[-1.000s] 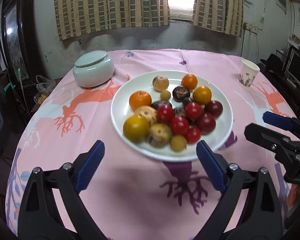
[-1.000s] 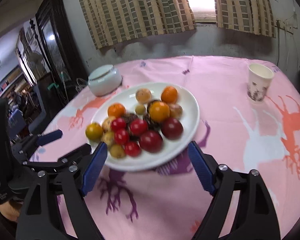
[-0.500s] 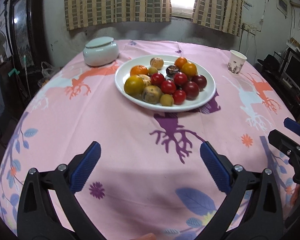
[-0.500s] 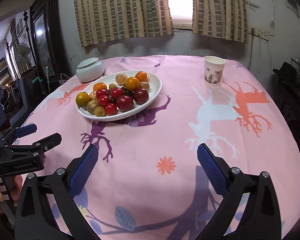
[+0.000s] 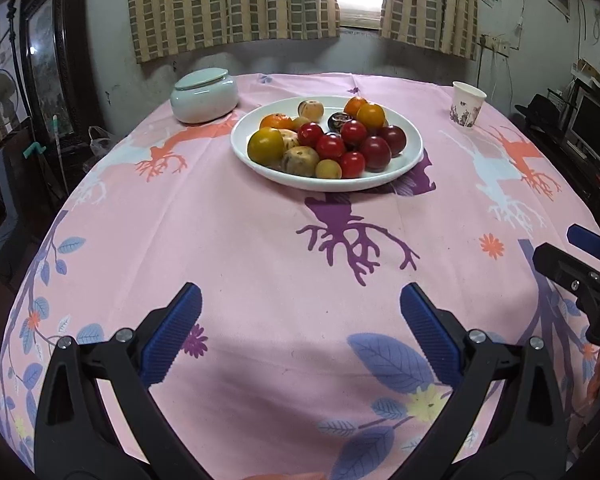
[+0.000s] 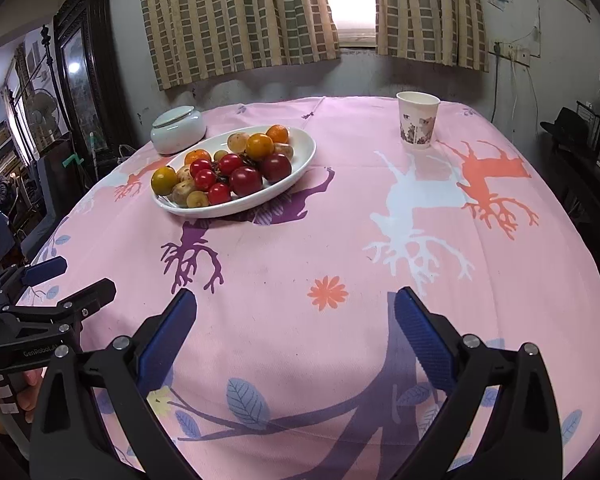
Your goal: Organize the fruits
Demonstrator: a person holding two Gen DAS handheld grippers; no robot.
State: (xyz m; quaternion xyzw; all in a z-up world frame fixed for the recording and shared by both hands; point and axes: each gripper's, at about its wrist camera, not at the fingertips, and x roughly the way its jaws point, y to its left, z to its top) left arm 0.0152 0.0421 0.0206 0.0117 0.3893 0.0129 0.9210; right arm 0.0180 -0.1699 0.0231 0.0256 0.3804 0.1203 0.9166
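A white plate (image 5: 404,162) (image 6: 300,152) sits at the far middle of the pink table, piled with several fruits: red tomatoes (image 5: 375,151) (image 6: 246,181), yellow-orange ones (image 5: 265,146) (image 6: 164,181), oranges and brown spotted fruits. My left gripper (image 5: 300,320) is open and empty over the near tablecloth, well short of the plate. My right gripper (image 6: 295,320) is open and empty, also near the front edge. Each gripper shows in the other's view, the right (image 5: 572,260) and the left (image 6: 68,284).
A pale green lidded jar (image 5: 204,96) (image 6: 177,130) stands behind the plate on the left. A paper cup (image 5: 467,105) (image 6: 417,124) stands at the far right. Dark furniture flanks the round table; a curtained window is behind.
Both grippers have pulled back from the plate toward the near table edge. The plate now looks smaller and farther away. Both stay open and empty.
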